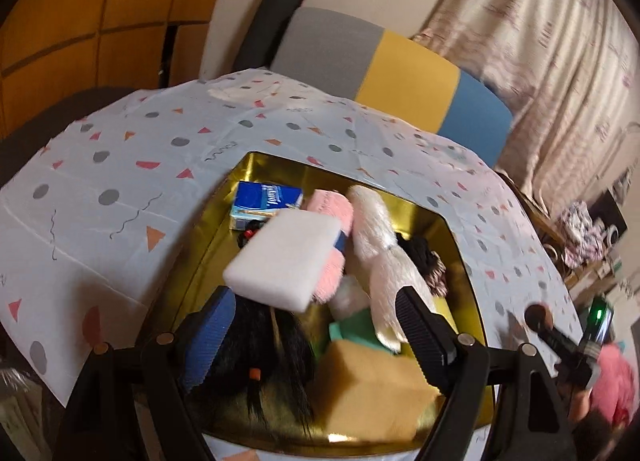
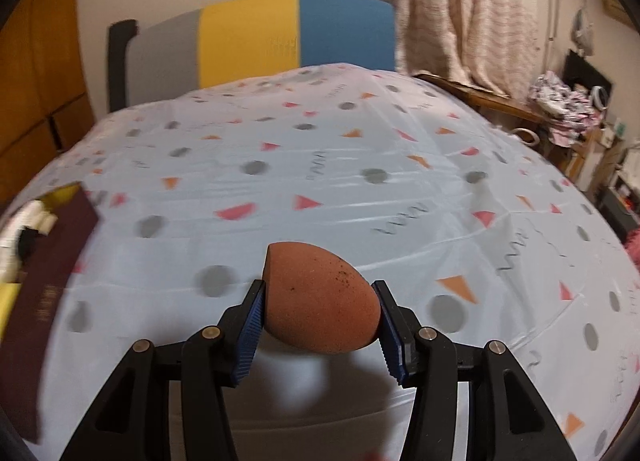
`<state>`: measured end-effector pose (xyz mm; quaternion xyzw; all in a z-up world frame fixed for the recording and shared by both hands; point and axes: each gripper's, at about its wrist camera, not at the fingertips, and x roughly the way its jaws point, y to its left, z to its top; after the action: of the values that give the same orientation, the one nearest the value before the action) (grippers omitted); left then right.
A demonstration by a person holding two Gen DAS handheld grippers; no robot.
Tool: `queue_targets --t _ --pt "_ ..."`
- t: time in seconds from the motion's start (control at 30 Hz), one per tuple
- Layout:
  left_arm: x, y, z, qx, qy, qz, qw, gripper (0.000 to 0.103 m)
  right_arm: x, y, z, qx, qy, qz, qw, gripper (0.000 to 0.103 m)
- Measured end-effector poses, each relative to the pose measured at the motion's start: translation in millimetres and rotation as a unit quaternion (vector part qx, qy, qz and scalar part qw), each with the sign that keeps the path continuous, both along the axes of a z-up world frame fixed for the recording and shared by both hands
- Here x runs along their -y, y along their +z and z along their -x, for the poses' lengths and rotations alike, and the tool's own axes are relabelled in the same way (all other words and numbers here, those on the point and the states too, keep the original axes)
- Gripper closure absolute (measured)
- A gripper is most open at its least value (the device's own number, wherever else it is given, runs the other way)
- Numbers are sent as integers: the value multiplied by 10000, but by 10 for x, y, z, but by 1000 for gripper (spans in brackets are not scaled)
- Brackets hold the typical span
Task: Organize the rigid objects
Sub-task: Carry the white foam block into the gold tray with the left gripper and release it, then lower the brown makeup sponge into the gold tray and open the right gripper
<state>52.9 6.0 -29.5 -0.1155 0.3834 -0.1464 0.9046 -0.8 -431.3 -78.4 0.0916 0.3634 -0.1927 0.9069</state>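
Observation:
My left gripper (image 1: 316,297) stands open over a gold-lined box (image 1: 460,229). A white foam block (image 1: 286,257) lies tilted on the pile just ahead of its fingertips, free of both pads. The box also holds a blue tissue pack (image 1: 266,201), a pink plush (image 1: 332,209), a white plush (image 1: 380,253), a black hairy item (image 1: 264,349) and a yellow sponge (image 1: 372,389). My right gripper (image 2: 319,289) is shut on a brown egg-shaped sponge (image 2: 320,301), held above the patterned tablecloth (image 2: 360,189). The right gripper (image 1: 540,317) also shows at the box's right side.
The box's dark maroon outer wall (image 2: 52,281) is at the far left of the right wrist view. A chair with a grey, yellow and blue back (image 2: 256,41) stands behind the table. Curtains (image 2: 460,1) hang beyond it, and cluttered shelves (image 2: 568,109) are at the right.

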Motion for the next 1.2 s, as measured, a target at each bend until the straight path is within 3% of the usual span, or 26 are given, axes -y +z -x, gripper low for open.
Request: queue_targets --t 0.17,0.33,0.57,0.9,1.1,1.2 --pt "72 46 146 195 -271 -16 9994 19 -446 292 -110 294 695 -270 9968 50" --pt "96 52 244 313 -522 179 9980 20 -1021 553 -318 524 1579 -429 9851 49" --pt "110 118 358 489 -421 -171 9978 20 -1690 684 -701 491 2324 -339 9708 49" --pt "25 223 469 828 -51 -657 9944 20 -1992 573 -1260 72 2341 -206 9720 47" --pt "38 227 473 809 -8 -688 9943 20 -2005 497 -1474 -120 2211 28 9752 37" --pt "43 238 489 870 58 -723 9936 20 -1946 599 -1346 138 2131 -72 9769 28"
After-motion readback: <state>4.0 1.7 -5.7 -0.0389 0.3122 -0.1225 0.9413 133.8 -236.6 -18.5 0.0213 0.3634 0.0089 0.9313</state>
